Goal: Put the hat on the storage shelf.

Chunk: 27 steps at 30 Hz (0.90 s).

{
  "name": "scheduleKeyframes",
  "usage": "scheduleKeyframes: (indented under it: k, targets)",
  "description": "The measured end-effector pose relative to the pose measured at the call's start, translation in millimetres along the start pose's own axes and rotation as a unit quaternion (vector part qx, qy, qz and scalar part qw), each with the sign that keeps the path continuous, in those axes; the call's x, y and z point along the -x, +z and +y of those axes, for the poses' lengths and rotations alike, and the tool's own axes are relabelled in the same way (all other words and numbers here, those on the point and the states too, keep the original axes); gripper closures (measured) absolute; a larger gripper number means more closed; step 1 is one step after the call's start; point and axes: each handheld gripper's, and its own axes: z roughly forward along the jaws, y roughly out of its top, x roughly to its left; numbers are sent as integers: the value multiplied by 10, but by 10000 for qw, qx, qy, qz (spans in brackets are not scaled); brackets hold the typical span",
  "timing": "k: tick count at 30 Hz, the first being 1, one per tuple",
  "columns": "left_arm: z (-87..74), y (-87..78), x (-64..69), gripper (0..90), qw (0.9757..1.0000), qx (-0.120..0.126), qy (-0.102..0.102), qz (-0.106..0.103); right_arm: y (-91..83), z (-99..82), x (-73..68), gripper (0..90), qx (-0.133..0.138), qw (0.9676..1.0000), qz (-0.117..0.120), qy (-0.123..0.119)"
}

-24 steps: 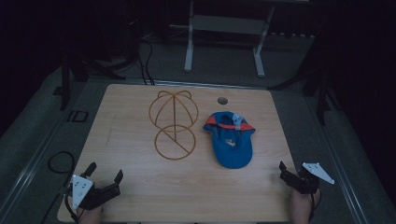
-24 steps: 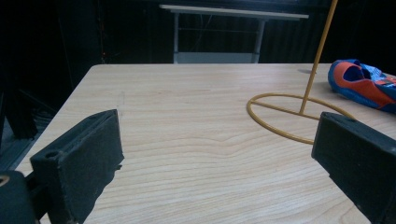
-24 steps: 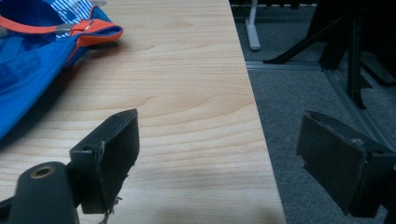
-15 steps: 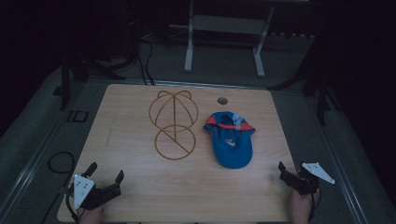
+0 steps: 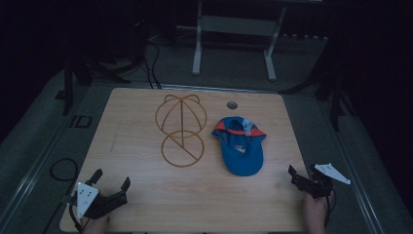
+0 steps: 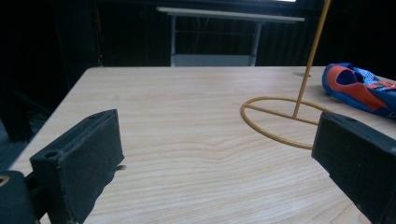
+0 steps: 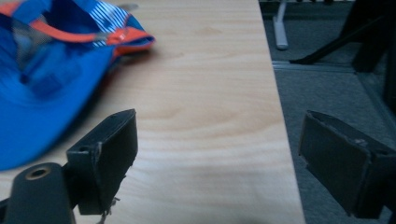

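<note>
Black two-jaw grippers, left gripper (image 5: 111, 187) and right gripper (image 5: 302, 176), bear pale three-cornered plates.

A pale wooden table (image 5: 146, 204) with smooth, matt grain carries a thin, golden metal wire stand (image 5: 181, 129), beside it a soft blue and orange cloth cap (image 5: 241, 151), and matt black, rough-edged gripper pads (image 7: 105, 151) near the table's edge.
</note>
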Motion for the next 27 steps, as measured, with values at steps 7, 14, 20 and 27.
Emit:
scheduleKeyframes:
  k: [7,14,20,27]
  targets:
    - [6,-8,-39,22,9999,-59,-96,-12,74,250,-75,118,-33,9992,354,-190]
    - [38,-30,-32,22,9993,30,-336,-156,165,516,-198,119,-93,9993,312,-173]
    - [50,-20,32,22,9992,-106,-271,-274,230,655,-305,115,4,9978,614,-242]
    - [56,18,110,22,9973,-431,-175,-563,369,927,-434,138,68,9960,767,-464]
